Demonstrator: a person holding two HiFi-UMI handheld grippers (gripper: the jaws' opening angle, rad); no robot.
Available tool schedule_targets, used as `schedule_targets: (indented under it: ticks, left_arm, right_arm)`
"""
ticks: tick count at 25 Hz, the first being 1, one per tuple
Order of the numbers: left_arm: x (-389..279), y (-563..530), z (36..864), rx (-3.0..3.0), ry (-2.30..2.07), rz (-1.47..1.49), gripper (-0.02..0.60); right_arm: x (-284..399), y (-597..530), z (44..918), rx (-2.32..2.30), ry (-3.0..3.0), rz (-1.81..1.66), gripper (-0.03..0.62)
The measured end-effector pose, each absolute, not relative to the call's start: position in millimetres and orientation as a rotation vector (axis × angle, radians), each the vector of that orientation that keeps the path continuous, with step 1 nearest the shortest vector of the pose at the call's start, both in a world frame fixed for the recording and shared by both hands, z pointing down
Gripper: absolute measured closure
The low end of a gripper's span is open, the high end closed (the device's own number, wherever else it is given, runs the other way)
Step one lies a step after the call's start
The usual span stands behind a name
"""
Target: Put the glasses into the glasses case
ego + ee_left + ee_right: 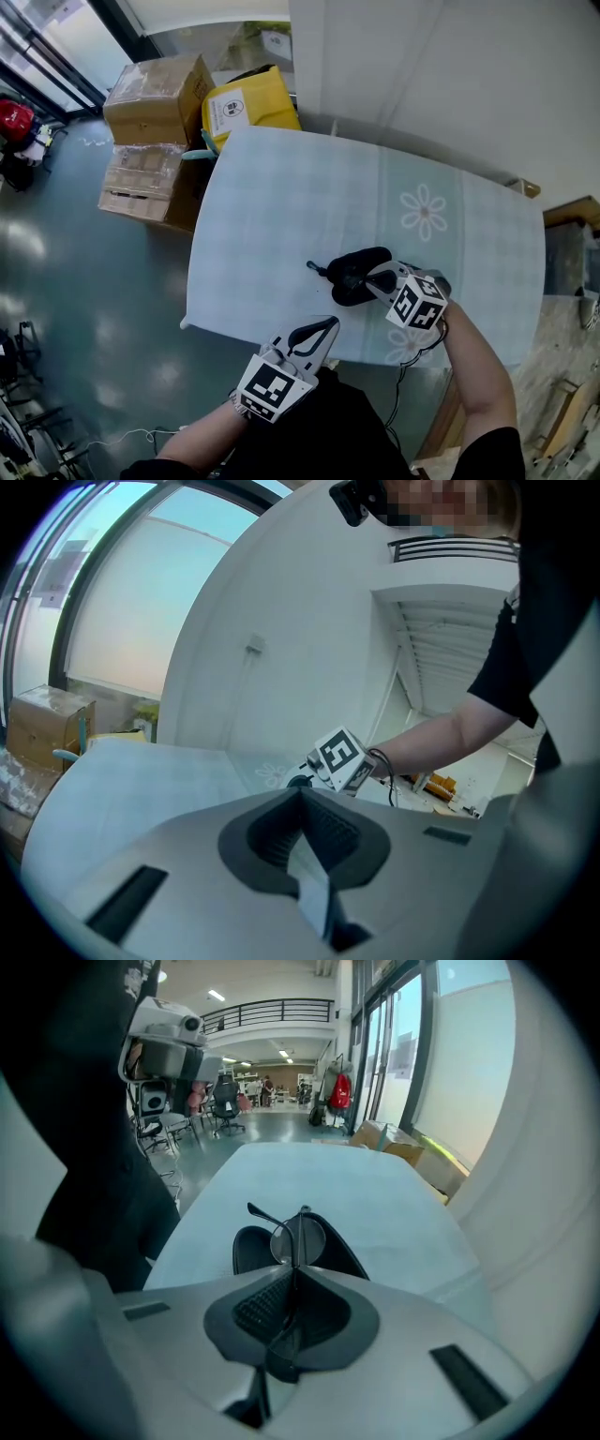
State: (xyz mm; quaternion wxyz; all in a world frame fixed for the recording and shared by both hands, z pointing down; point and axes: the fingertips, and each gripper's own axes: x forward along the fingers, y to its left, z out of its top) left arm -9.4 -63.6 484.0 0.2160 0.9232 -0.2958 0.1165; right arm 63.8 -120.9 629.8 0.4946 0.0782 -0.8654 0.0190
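Observation:
An open black glasses case (pixel 354 277) lies on the pale blue table (pixel 281 206) near its front edge. My right gripper (pixel 376 279) is shut on the glasses (pixel 298 1237) and holds them over the open case (pixel 251 1247), with one lens and a temple sticking out past the jaws. In the head view a thin temple of the glasses (pixel 318 270) pokes out to the left of the case. My left gripper (pixel 328 325) hangs at the table's front edge, to the lower left of the case. It is shut with nothing in it (pixel 302 794).
Cardboard boxes (pixel 155 98) and a yellow box (pixel 248 103) stand on the floor behind the table's far left corner. A white wall (pixel 450 75) runs along the far side. Wooden items (pixel 567 211) sit to the right.

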Motion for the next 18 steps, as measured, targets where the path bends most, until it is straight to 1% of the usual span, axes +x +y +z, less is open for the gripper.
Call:
schedule_targets:
  ticks: [18]
  left_arm:
    - [-10.6,-76.3,491.5,2.538,-0.824,0.326,0.555]
  right_arm:
    - [60.8,-103.9,664.6,-0.155,-1.922,0.097,0.560]
